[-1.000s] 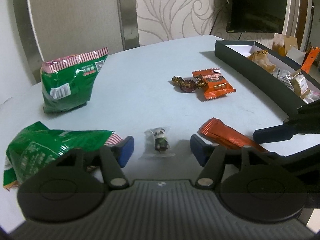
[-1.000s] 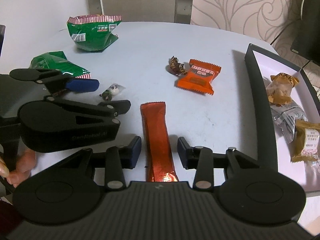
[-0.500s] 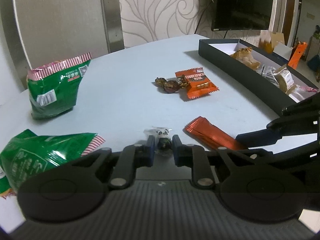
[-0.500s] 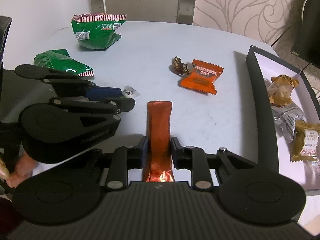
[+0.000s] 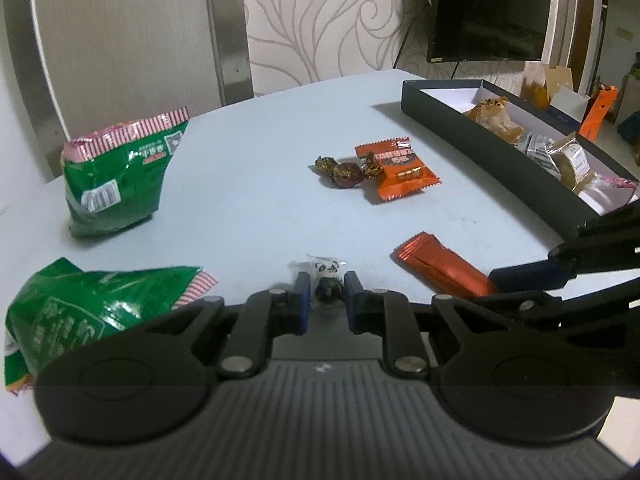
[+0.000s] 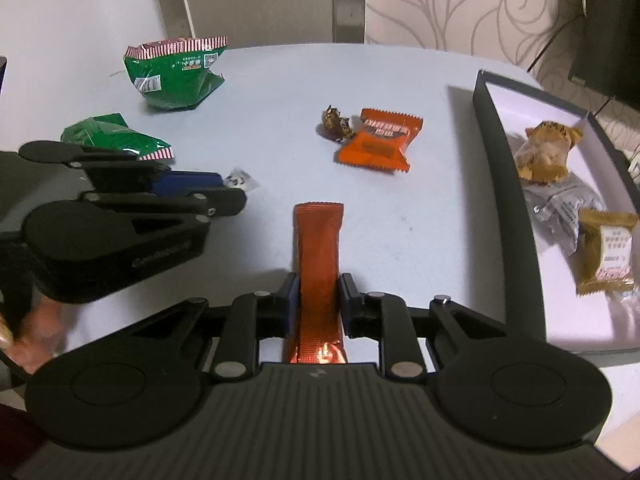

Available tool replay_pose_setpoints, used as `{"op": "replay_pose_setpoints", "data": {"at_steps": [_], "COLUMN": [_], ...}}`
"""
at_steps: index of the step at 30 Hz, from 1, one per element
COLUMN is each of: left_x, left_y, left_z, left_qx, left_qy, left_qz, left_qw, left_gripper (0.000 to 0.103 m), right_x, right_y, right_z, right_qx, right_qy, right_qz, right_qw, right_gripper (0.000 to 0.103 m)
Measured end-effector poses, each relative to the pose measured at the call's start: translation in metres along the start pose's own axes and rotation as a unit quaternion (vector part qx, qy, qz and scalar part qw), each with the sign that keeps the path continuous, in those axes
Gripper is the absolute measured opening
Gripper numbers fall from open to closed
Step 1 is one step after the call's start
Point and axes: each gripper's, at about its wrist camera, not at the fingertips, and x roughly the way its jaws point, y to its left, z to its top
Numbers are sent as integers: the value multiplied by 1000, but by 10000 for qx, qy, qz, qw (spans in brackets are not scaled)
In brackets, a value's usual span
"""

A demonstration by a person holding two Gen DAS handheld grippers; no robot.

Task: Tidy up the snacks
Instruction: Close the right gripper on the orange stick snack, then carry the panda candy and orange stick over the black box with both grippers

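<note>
On the pale desk (image 5: pixel 248 208) the left hand-held gripper (image 5: pixel 325 294) is closed on a small panda candy (image 5: pixel 327 276) in a clear wrapper; both blue pads press on it, and the candy sits low at the desk surface. The right hand-held gripper (image 6: pixel 319 300) has its jaws closing on a long orange stick pack (image 6: pixel 319 264), which lies between the pads with its far end pointing away along the desk; the pads already touch its sides.

Near the middle of the desk lies an orange snack packet (image 6: pixel 378 140), and just beside it, touching its left edge, a brown twisted candy (image 6: pixel 336 124). At the far left a green bag (image 5: pixel 120 176) stands upright, and a second green bag (image 5: pixel 92 312) lies flat close to the left gripper.

Along the right edge of the desk is a dark box (image 6: pixel 516 216) with a white inside. In it I see a golden-brown wrapped snack (image 6: pixel 546 152), a grey packet (image 6: pixel 564 204) next to it, and a tan packet (image 6: pixel 608 256) nearer to the front. A black screen (image 5: pixel 486 8) hangs on the wall behind. Part of a person's hand (image 6: pixel 36 336) shows under the left gripper, blurred.
</note>
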Motion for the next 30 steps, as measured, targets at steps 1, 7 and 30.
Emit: {"op": "replay_pose_setpoints", "data": {"at_steps": [1, 7, 30], "left_x": [1, -2, -15], "left_y": [0, 0, 3], "left_z": [-1, -3, 22], "left_qx": [-10, 27, -160], "left_qy": [22, 7, -273], "left_qz": [2, 39, 151], "left_qw": [10000, 10000, 9994], "left_gripper": [21, 21, 21], "right_x": [1, 6, -46], "right_y": [3, 8, -44], "right_z": [1, 8, 16], "right_qx": [-106, -309, 1791], "right_qy": [9, -9, -522], "right_qz": [-31, -91, 1406], "right_qw": [9999, 9995, 9723], "right_gripper": [26, 25, 25]}}
